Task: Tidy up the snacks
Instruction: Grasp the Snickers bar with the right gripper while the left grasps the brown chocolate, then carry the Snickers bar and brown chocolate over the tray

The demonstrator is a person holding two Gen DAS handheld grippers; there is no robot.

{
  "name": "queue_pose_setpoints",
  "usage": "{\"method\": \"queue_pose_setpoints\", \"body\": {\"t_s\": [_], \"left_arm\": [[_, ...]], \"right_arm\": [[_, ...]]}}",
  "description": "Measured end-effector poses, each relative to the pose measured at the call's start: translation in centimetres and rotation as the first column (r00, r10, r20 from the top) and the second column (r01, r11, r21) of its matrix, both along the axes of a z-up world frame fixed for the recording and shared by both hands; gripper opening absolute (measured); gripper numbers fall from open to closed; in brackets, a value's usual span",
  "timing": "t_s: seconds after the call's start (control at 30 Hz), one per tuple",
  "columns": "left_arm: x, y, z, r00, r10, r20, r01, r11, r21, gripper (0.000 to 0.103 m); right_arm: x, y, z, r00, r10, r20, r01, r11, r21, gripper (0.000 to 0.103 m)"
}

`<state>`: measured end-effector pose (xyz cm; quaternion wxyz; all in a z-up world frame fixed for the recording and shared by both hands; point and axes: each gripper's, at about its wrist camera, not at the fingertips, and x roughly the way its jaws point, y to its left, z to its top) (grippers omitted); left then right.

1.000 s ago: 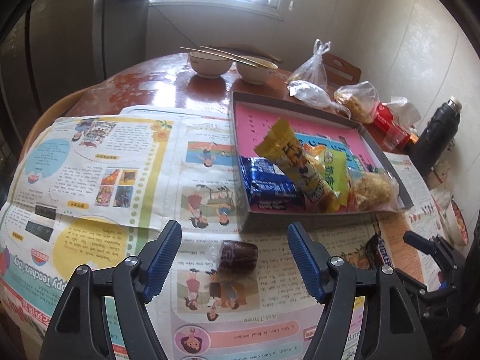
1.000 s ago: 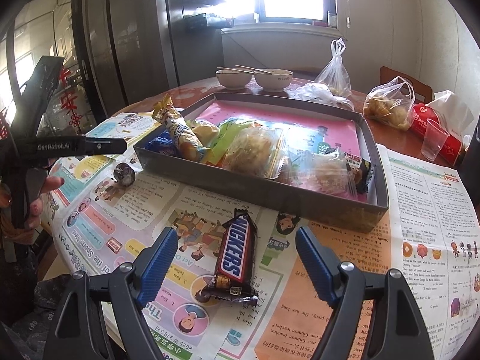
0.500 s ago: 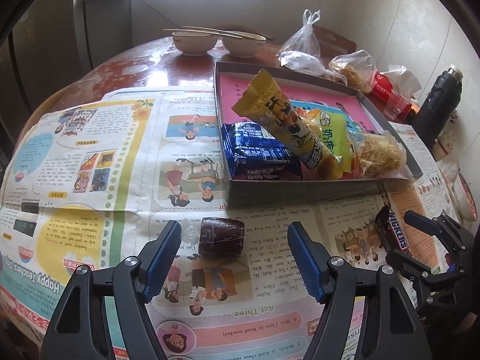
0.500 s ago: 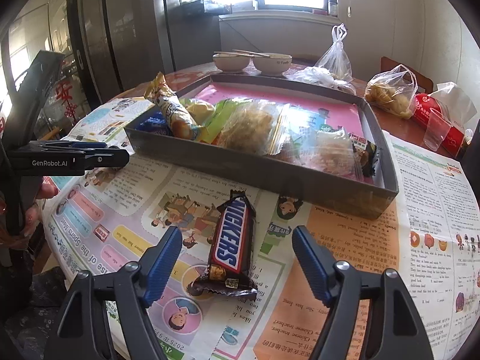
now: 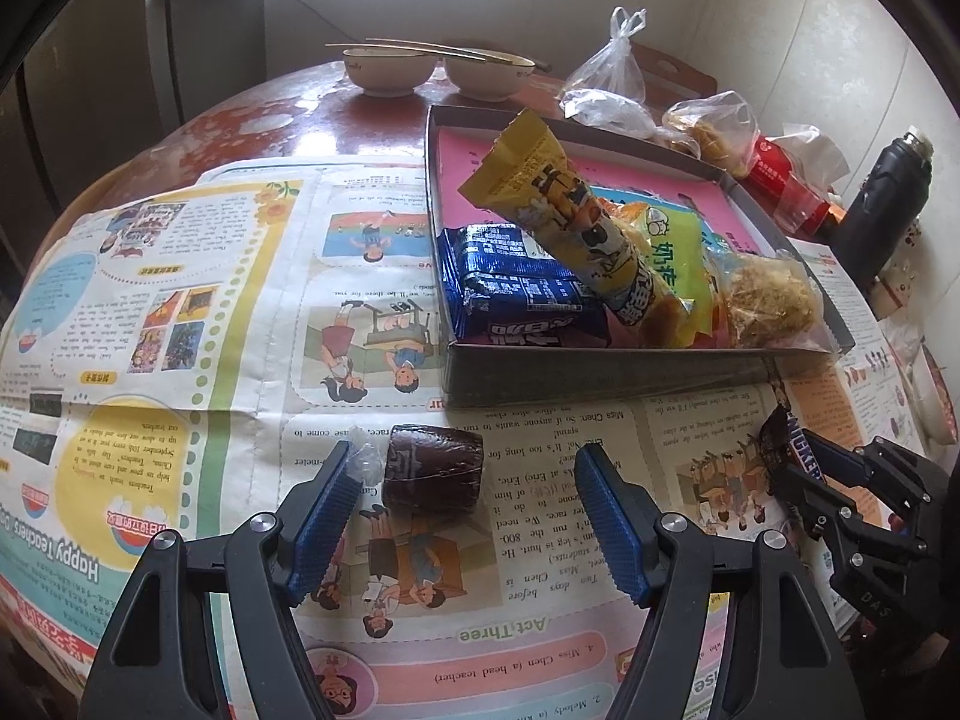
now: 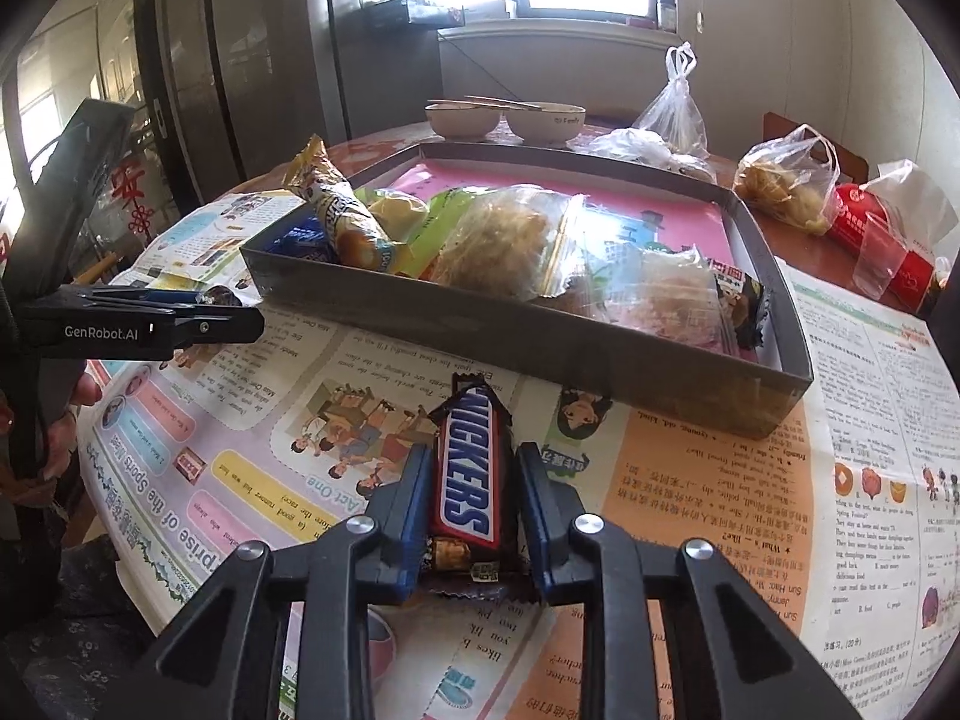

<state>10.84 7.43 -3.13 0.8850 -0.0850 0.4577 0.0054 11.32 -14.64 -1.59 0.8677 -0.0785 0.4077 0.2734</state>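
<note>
- My left gripper (image 5: 465,507): jaws wide apart, same gap as a second ago, nothing pinched. It has come lower and closer to the table over that second.
- Brown wrapped snack (image 5: 433,476) lies on the newspaper (image 5: 180,360) between my left fingers, nearer the left pad. Not touched by either pad. A second ago it sat further ahead of the tips; now it is level with them.
- Twisted clear wrapper end of that snack is just beside the left pad; whether they touch, I cannot tell.
- Grey tray (image 5: 600,369) is just beyond the brown snack and has not moved. It holds a blue packet (image 5: 516,294), a yellow tube-shaped pack (image 5: 576,222) lying tilted across it, a green pack and a clear bag of shredded stuff (image 5: 762,300).
- Snickers bar (image 6: 469,474) lies on the newspaper in front of the tray's near wall, lengthwise between my right fingers, in the same spot as before.
- My right gripper (image 6: 471,501): jaws have just been closing. A second ago the pads stood well clear on both sides of the bar; now both pads press its long sides. Clamped on the Snickers bar, which still rests on the paper.
- In the left wrist view the right gripper shows at the far right edge with the bar's end sticking out of it.
</note>
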Motion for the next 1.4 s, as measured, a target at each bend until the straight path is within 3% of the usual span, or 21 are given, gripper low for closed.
{"method": "queue_pose_setpoints", "body": {"t_s": [0.1,0.17,0.23,0.8,1.4], "left_arm": [[0.0,-0.1,0.0,1.0,0.0,0.007,0.0,1.0,-0.002,0.064],[0.0,0.0,0.1,1.0,0.002,0.011,-0.002,1.0,0.005,0.048],[-0.1,0.0,0.1,1.0,-0.001,0.013,0.001,1.0,0.001,0.041],[-1.8,-1.4,3.3,0.995,-0.048,0.091,0.05,0.999,-0.017,0.038],[2.8,-5.7,5.5,0.983,-0.114,0.141,0.12,0.992,-0.037,0.038]], "right_arm": [[0.0,0.0,0.0,1.0,0.003,-0.001,-0.003,1.0,0.007,0.029],[0.1,-0.1,0.1,1.0,0.003,-0.005,-0.003,1.0,0.012,0.029],[0.1,-0.3,0.3,1.0,0.001,-0.005,-0.001,1.0,0.015,0.029],[0.0,-2.7,3.7,0.999,-0.032,0.039,0.027,0.994,0.11,0.029],[3.1,-6.4,5.1,0.987,-0.151,0.052,0.141,0.977,0.16,0.029]]}}
